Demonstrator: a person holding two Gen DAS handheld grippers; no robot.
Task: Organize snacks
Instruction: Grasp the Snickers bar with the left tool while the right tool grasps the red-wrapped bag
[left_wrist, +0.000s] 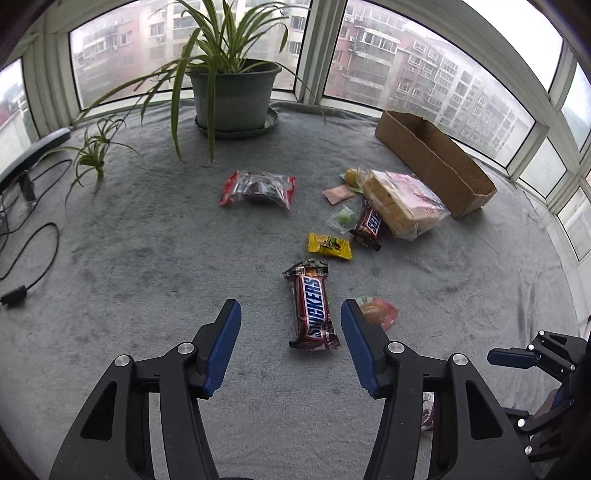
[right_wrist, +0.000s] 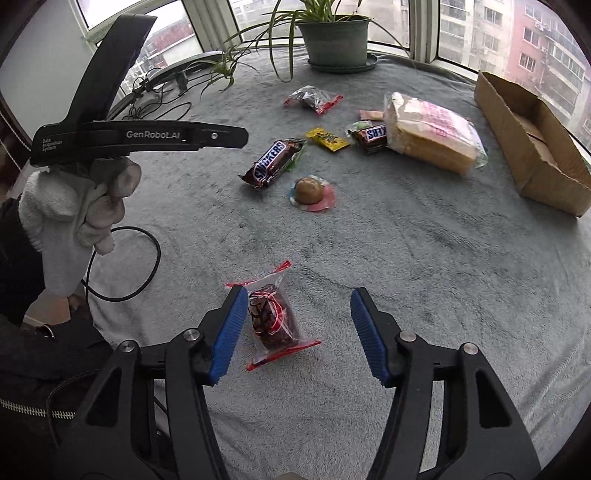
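1. Between my two blue fingers on the left gripper (left_wrist: 290, 314) lies a Snickers bar (left_wrist: 312, 310). My jaws are spread wide and touch nothing.
2. That bar's long side points away from me, the same way my fingers point. So I think the fingers can close across its thin side. It sits a little nearer my right finger than my left one.
3. My right gripper (right_wrist: 298, 303) is spread wide too and holds nothing. A clear date packet (right_wrist: 272, 320) with red ends lies just beside its left finger, also pointing away from me.
4. So each hand has its own snack close by. The left one is nearer the Snickers bar.
5. Far past that bar and off to the right stands the cardboard box (left_wrist: 436, 157). It is open on top. I see only brown cardboard inside it, no snacks.
6. Between the bar and the box lie a yellow candy (left_wrist: 328, 245), a second Snickers (left_wrist: 369, 225) and a big bag of bread (left_wrist: 402, 201) leaning over that second Snickers.
7. I guess the box is where the snacks go, so nearly all the work is left.
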